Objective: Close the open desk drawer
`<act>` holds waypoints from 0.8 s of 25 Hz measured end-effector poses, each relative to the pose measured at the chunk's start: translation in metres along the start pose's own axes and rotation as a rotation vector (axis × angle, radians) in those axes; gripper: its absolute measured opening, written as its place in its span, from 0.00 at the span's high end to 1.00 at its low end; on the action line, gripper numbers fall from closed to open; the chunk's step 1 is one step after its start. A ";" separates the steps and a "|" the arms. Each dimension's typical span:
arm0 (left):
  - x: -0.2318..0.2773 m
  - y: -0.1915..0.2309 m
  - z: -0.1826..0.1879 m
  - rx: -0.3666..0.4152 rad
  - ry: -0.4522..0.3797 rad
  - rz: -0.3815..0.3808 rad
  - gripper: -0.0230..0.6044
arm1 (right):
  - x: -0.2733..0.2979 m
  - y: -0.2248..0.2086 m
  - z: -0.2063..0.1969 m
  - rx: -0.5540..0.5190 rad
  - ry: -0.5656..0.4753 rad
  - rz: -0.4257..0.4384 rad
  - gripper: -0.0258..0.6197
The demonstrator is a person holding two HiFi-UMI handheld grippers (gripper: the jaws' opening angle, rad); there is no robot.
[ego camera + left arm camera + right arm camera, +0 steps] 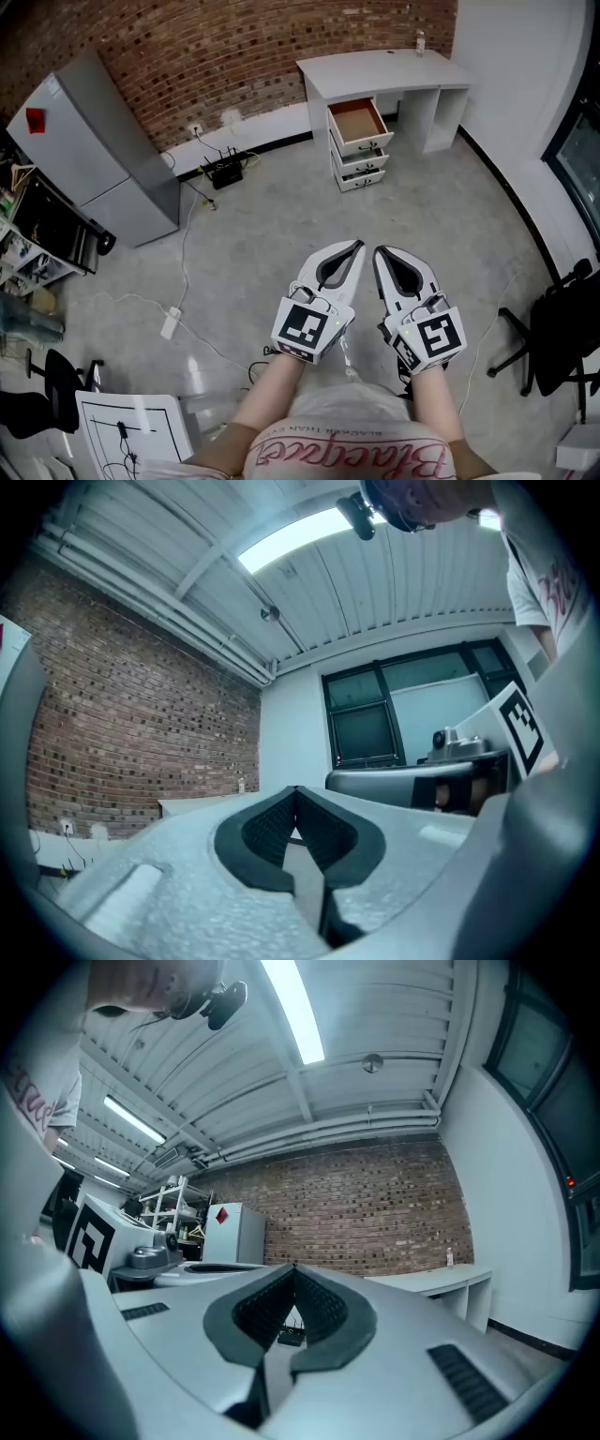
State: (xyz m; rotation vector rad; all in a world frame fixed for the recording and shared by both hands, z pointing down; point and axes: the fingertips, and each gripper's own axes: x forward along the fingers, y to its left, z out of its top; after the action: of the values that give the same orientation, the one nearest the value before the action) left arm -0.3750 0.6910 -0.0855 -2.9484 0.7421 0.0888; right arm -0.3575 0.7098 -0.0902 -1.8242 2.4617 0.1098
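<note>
Brick-walled room, grey floor: white desk (398, 67) stands far across, top drawer (357, 122) pulled out. Your left gripper (354, 247) and right gripper (382, 253) are both pinched together, empty, well short of it. Approach stage, by my read. Next: walk up, push drawer front in.

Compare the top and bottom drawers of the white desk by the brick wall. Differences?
Pose: the white-fronted top drawer is pulled well out, while the white-fronted bottom drawer sits back in the pedestal.
Look: the top drawer shows its brown inside floor, with nothing visible in it; the bottom drawer shows only its front.
Shared: white fronts, similar width, one stack under the white desk.
</note>
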 end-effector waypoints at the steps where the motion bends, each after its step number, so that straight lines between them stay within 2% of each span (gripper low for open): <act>1: 0.002 0.002 -0.001 -0.002 0.001 0.006 0.95 | 0.001 -0.002 -0.001 0.003 -0.003 0.004 0.94; 11: 0.046 0.037 -0.016 -0.019 0.008 0.004 0.95 | 0.038 -0.035 -0.015 0.010 0.009 -0.003 0.94; 20: 0.120 0.090 -0.022 -0.019 0.004 -0.032 0.95 | 0.101 -0.096 -0.024 0.002 0.023 -0.055 0.94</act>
State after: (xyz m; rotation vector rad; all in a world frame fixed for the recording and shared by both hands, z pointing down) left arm -0.3114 0.5534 -0.0812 -2.9781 0.6987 0.0877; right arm -0.2950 0.5830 -0.0779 -1.9014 2.4236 0.0838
